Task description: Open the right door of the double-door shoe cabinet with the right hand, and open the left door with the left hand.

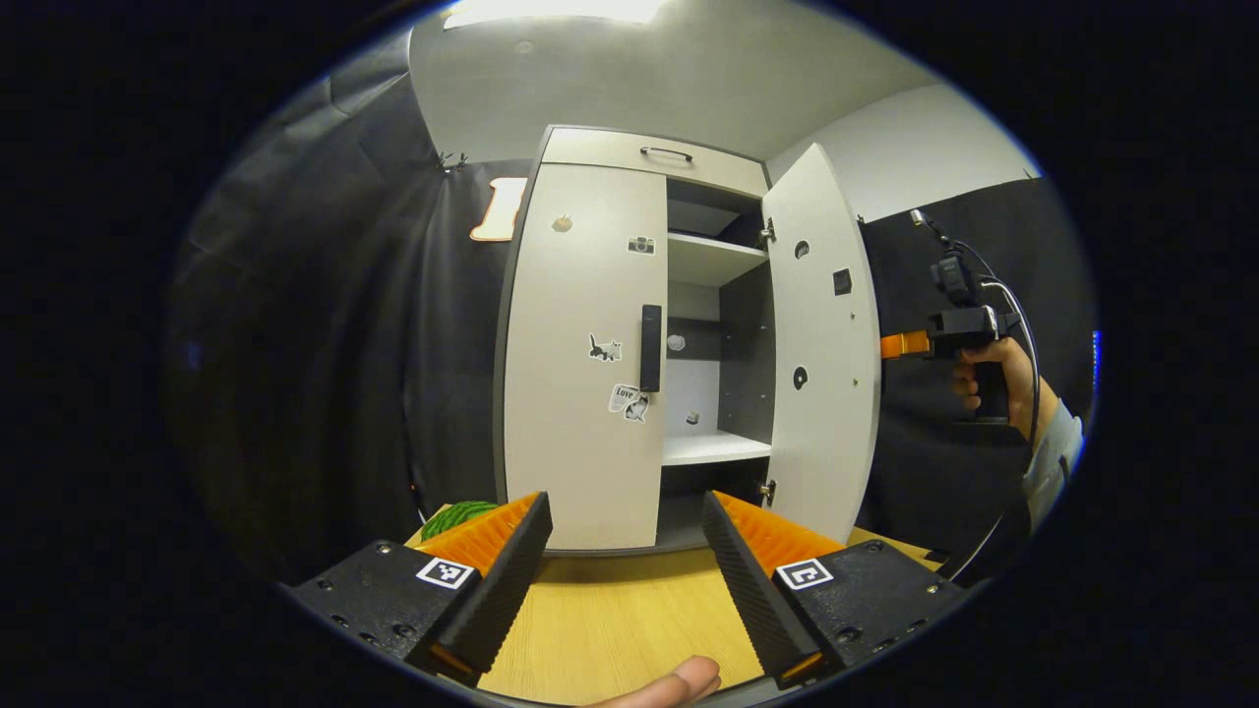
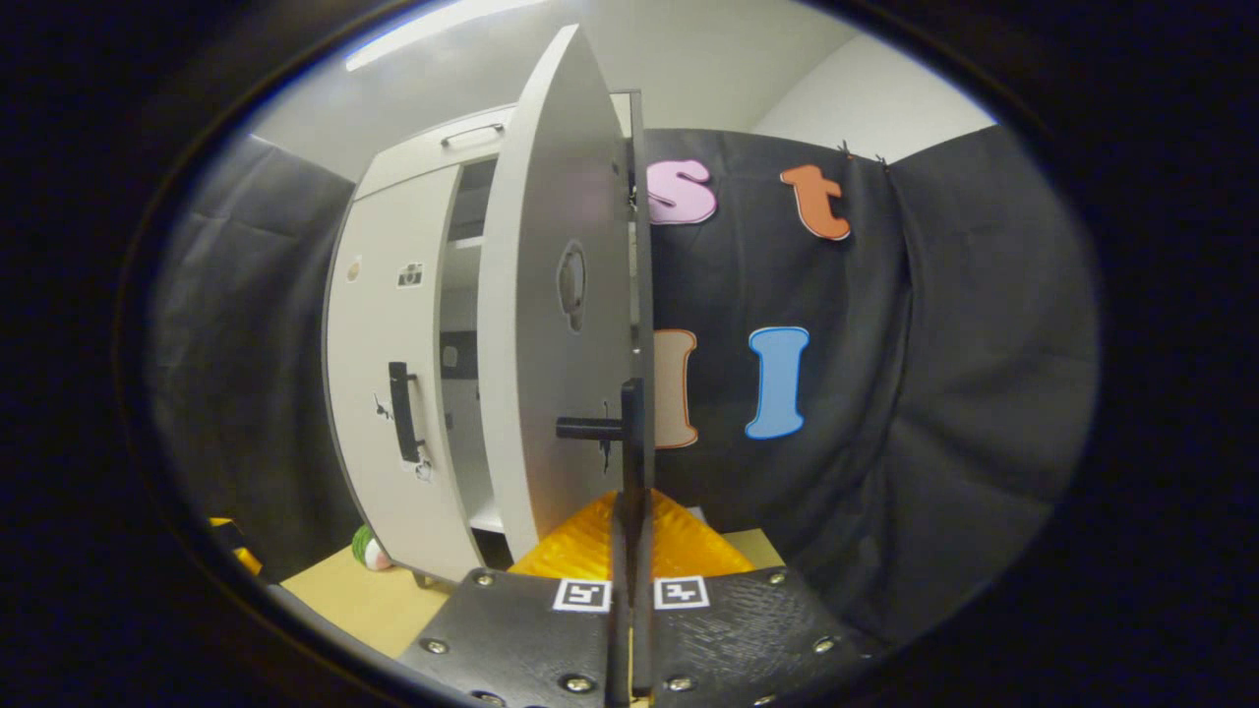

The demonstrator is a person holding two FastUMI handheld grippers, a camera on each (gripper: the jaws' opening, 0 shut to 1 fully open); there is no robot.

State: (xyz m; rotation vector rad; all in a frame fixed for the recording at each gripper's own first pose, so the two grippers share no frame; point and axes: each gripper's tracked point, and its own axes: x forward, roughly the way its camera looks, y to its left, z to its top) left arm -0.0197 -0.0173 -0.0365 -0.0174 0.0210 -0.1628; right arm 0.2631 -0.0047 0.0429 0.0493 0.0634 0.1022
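Note:
The white double-door shoe cabinet (image 1: pixel 590 295) stands on a wooden table. Its left door (image 1: pixel 580 413) is closed and carries a black vertical handle (image 1: pixel 650 347). The right door (image 1: pixel 821 344) is swung wide open, baring the shelves (image 1: pixel 713 447). My left gripper (image 1: pixel 625 506) is open, low over the table, well short of the left door. In the left gripper view the right gripper (image 1: pixel 905 344) sits at the open door's outer edge, held by a hand (image 1: pixel 993 379). In the right gripper view the right gripper (image 2: pixel 632 511) is shut on the right door's handle (image 2: pixel 632 433), with the door (image 2: pixel 551 324) seen nearly edge-on.
A wooden tabletop (image 1: pixel 610 610) lies under the cabinet. A green striped ball (image 1: pixel 462 513) rests by the cabinet's left foot. A top drawer with a metal pull (image 1: pixel 666 152) caps the cabinet. Black cloth walls stand on both sides. A fingertip (image 1: pixel 684 680) shows at the bottom edge.

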